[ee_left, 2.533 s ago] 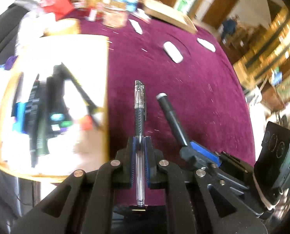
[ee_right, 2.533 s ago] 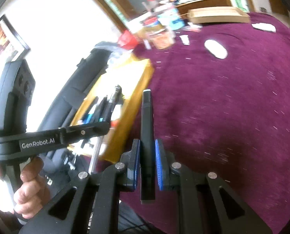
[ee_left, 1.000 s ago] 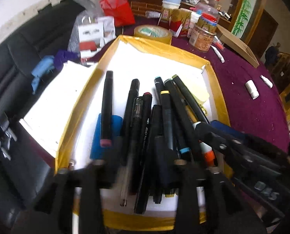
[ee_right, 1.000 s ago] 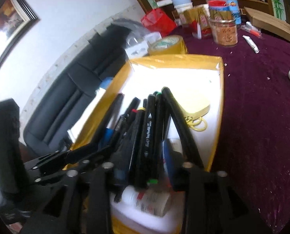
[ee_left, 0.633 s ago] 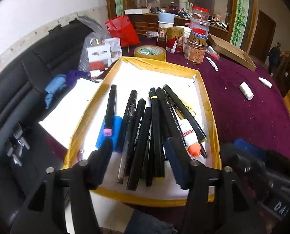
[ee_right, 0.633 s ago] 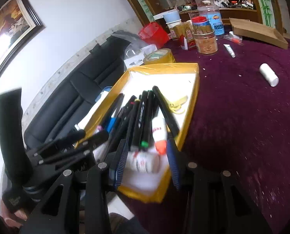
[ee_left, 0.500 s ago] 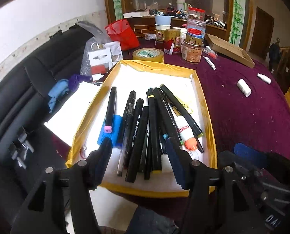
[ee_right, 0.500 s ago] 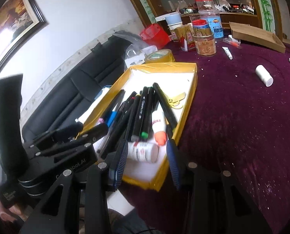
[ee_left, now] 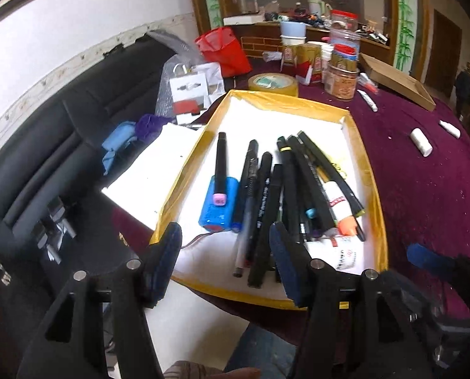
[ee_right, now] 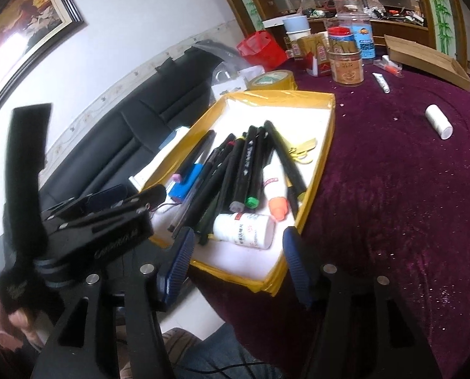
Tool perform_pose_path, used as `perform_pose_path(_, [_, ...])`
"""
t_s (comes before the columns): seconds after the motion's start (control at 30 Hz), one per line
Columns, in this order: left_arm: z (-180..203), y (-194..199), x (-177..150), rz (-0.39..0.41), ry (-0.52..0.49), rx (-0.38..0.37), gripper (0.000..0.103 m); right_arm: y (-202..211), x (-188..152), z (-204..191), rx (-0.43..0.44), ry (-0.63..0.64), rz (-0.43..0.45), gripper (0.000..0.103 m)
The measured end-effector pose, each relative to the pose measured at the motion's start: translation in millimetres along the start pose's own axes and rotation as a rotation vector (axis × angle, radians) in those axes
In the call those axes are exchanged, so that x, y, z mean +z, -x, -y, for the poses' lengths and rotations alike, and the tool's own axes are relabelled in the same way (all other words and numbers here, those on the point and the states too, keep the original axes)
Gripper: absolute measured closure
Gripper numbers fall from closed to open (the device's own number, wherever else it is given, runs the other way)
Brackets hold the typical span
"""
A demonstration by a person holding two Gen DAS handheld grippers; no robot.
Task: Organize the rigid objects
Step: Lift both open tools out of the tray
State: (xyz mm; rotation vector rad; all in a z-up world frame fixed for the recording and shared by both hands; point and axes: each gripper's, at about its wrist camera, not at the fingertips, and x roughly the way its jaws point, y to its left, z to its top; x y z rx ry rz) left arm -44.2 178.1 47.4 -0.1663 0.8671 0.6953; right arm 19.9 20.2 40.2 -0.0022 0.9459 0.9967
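Hovering at the tray's (ee_left: 373, 189) near edge, both grippers' jaws stand released, just widened, nothing between.

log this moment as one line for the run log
left claw: open, empty, jaws just opened | right claw: open, empty, jaws just opened | pens: lying in yellow tray | white cylinder: on tablecloth

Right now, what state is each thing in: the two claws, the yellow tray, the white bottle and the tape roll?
Left claw: open, nothing held, jaws just opened.
Right claw: open, nothing held, jaws just opened.
Yellow tray: lidless, holding a pile of pens.
White bottle: lying on its side in the tray.
Tape roll: lying flat on the table beyond the tray.
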Motion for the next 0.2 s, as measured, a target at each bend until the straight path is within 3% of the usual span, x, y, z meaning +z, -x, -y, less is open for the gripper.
perform_pose_path(0.2, [-7.1, 0.8, -0.1, 0.018, 0.025, -0.008, 0.046, -6.0, -1.2, -5.8, 0.001, 0.016, -0.012, 0.047])
